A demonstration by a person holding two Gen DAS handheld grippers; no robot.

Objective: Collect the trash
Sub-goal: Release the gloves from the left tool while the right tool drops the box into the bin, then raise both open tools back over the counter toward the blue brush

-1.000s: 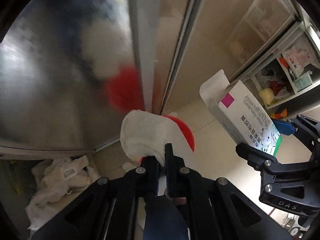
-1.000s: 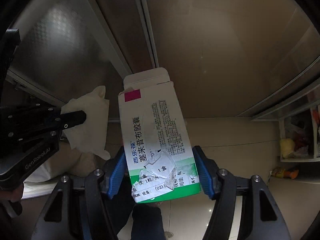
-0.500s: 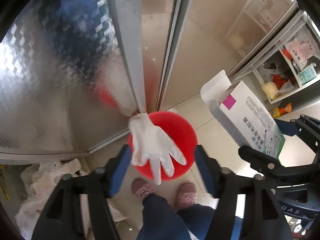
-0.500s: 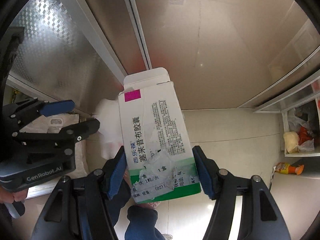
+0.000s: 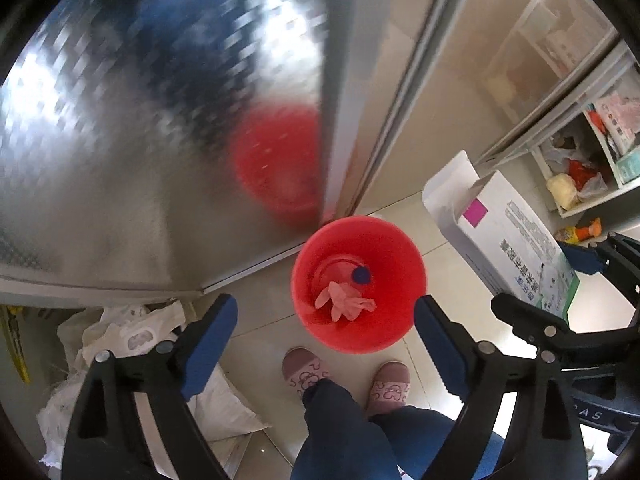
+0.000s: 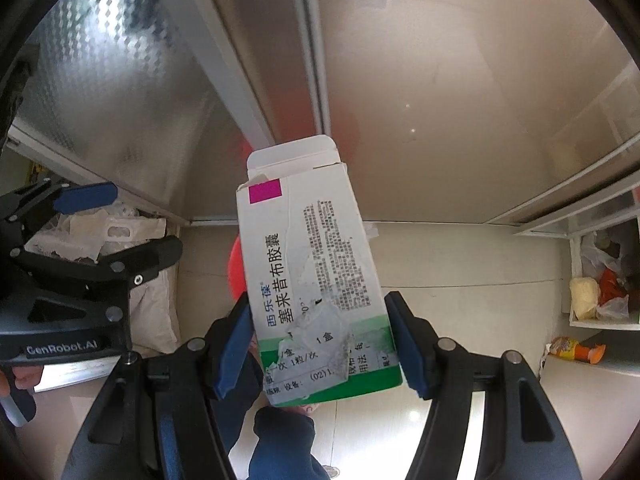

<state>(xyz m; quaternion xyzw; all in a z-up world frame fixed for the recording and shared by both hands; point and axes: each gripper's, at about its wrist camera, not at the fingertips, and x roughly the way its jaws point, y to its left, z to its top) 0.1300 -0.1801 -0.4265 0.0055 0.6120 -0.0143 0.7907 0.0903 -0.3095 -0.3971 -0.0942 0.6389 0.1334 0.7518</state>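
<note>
A red bucket [image 5: 396, 320] stands on the tiled floor below me, against a metal cabinet. A white glove [image 5: 345, 303] and a blue cap [image 5: 361, 275] lie inside it. My left gripper [image 5: 325, 334] is open and empty, high above the bucket. My right gripper [image 6: 320, 338] is shut on a white and green medicine box [image 6: 308, 264] with its top flap open. The box also shows in the left wrist view [image 5: 504, 236], to the right of the bucket. The box hides most of the bucket [image 6: 236, 268] in the right wrist view.
White plastic bags [image 5: 120, 336] lie on the floor at the left. A shelf unit [image 5: 580, 168] with bags and packets stands at the right. The person's slippered feet [image 5: 304, 372] are just in front of the bucket. The cabinet's steel front [image 5: 120, 160] rises behind it.
My left gripper opened and let go of the white glove, which fell into the red bucket. My right gripper kept hold of the box and tilted down a little.
</note>
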